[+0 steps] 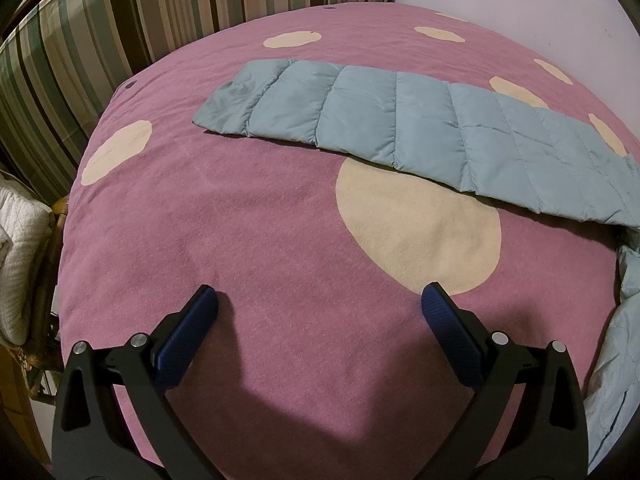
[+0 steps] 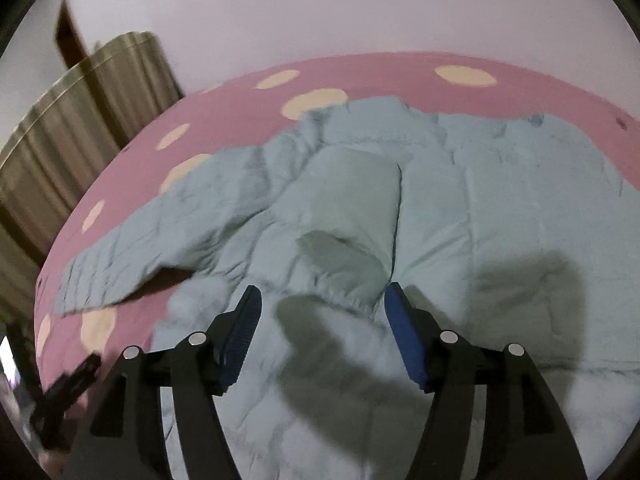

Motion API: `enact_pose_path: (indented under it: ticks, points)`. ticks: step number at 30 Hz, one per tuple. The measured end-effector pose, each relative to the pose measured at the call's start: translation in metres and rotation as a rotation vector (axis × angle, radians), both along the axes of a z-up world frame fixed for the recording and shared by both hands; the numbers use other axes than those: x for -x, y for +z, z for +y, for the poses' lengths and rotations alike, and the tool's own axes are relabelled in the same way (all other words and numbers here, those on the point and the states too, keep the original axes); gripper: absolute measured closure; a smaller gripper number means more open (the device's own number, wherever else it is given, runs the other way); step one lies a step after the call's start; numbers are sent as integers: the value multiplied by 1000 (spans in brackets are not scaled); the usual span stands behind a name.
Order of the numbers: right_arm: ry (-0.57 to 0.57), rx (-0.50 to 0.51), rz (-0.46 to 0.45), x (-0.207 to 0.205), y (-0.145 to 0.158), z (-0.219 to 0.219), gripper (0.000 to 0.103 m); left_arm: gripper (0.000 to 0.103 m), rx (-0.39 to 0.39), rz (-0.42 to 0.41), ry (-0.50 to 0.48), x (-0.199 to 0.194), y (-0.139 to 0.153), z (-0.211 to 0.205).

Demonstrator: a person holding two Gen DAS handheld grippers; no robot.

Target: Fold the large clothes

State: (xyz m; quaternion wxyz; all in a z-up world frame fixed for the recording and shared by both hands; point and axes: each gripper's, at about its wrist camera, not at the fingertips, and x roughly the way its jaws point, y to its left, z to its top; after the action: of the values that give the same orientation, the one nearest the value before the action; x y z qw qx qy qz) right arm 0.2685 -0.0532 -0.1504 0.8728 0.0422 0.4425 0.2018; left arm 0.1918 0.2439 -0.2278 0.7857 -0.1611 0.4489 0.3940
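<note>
My right gripper [image 2: 322, 300] stands with its blue-padded jaws apart and nothing between them, poised over the rumpled body of the pale blue quilted down jacket [image 2: 400, 208]. In my other hand, the left gripper [image 1: 320, 300] is spread wide and empty too, hanging above a bare stretch of the pink bedspread with large cream dots [image 1: 240, 220].

The jacket lies on that bedspread, mostly toward the right side of the bed. One long quilted sleeve [image 1: 400, 120] stretches flat across the cover ahead of the left gripper, well apart from its fingers. In the right wrist view the torso panels are creased and heaped; that picture is blurred, so I cannot tell exactly which edge lies nearest the pads.

I judge the fold to be at an early stage: the sleeve is laid out but not yet brought over the body. The next move, as I read it, calls for the left gripper to reach forward to the cuff end, close on it, and carry it across the torso, while the right one pins or smooths the body.

Beyond the bed hangs a striped curtain [image 1: 120, 20] beside a plain pale wall [image 1: 500, 8].
</note>
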Motion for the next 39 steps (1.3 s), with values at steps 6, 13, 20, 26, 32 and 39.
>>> enact_pose_path:
  ticks: [6,13,20,26,32,39]
  points:
    - [-159,-16,-97,17,40,-90,66,2,-2,3,0,0,0,0]
    - [-548,67,-62,-44,24,-261,81,2,-4,5,-1,-1,0,-1]
    - [-532,135,95,-94,-39,-274,80,2,-5,8,-1,-1,0,-1]
    - [-512,164,69,-91,-32,-266,80,2,-5,8,-2,0,0,0]
    - [-532,97,18,-47,-16,-260,80,2,-3,8,-2,0,0,0]
    - [-537,98,87,-54,-51,-259,80,2,-6,11,-2,-1,0,0]
